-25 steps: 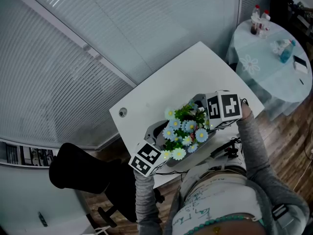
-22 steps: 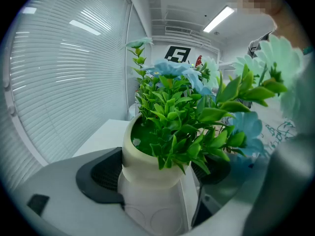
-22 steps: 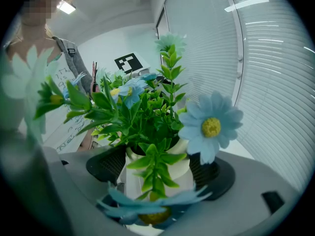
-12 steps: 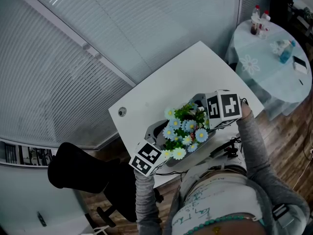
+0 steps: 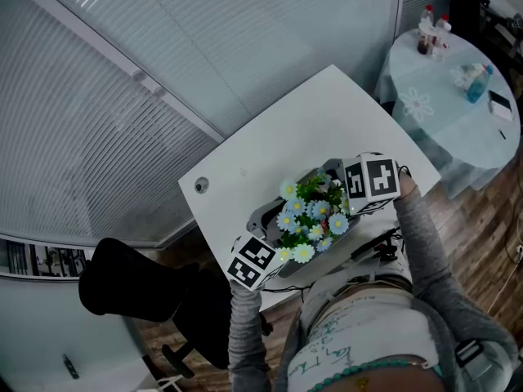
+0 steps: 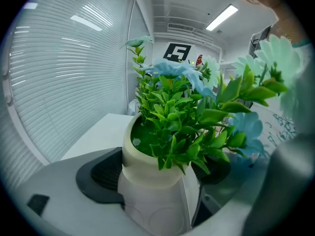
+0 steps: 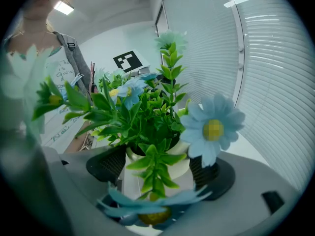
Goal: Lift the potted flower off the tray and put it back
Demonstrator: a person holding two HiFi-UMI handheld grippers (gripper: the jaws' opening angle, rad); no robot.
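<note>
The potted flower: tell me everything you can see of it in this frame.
The potted flower stands upright in a smooth cream pot with a wider rim band, plastic-looking green leaves and pale blue daisies with yellow centres. The left claw and right claw clamp the pot from opposite sides. It is over the near edge of the white table; whether its base rests on anything is hidden.

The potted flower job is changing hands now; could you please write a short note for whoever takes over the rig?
Left gripper: jaws shut on the potted flower, at its cream pot.
Right gripper: jaws shut on the same pot from the opposite side.
The flower is held over the white table.
I cannot make out the tray, so the lift is unconfirmed.
To do: set the pot on the tray, open both jaws.
</note>
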